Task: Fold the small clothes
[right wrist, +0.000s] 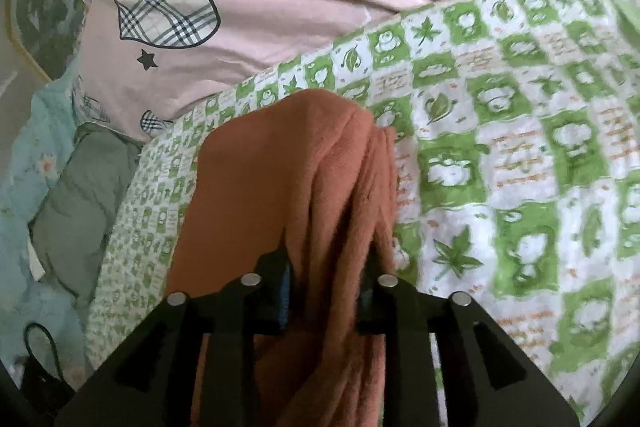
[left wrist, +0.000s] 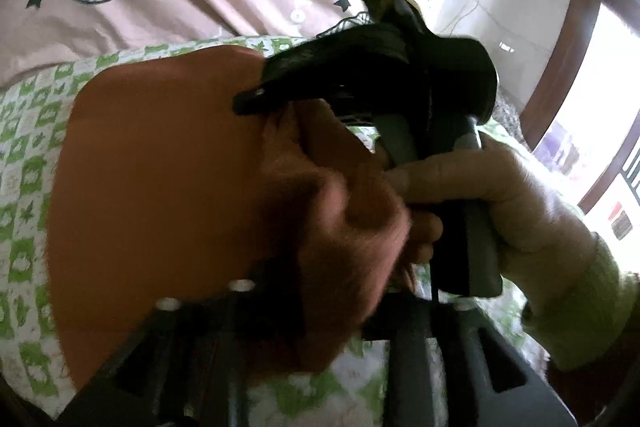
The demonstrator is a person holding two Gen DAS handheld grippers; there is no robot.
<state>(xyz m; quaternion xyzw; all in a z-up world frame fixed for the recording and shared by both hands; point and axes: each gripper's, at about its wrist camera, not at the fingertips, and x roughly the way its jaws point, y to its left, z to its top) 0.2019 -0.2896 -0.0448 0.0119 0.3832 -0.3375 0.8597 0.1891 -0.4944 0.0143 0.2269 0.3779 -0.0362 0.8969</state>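
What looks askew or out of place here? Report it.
The orange garment is bunched into thick vertical ridges between the right gripper jaws rather than lying flat on the green checked sheet. Nothing looks damaged or spilled.

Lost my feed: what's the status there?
Right gripper shut on bunched orange cloth. Left gripper on the same cloth, jaws hidden. Cloth lifted over green quilt. Nothing in the way.

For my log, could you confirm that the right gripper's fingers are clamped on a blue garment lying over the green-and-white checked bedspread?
Not quite: the garment is orange, not blue, as the right wrist view shows. The right gripper is indeed clamped on it, over the green-and-white checked bedspread.
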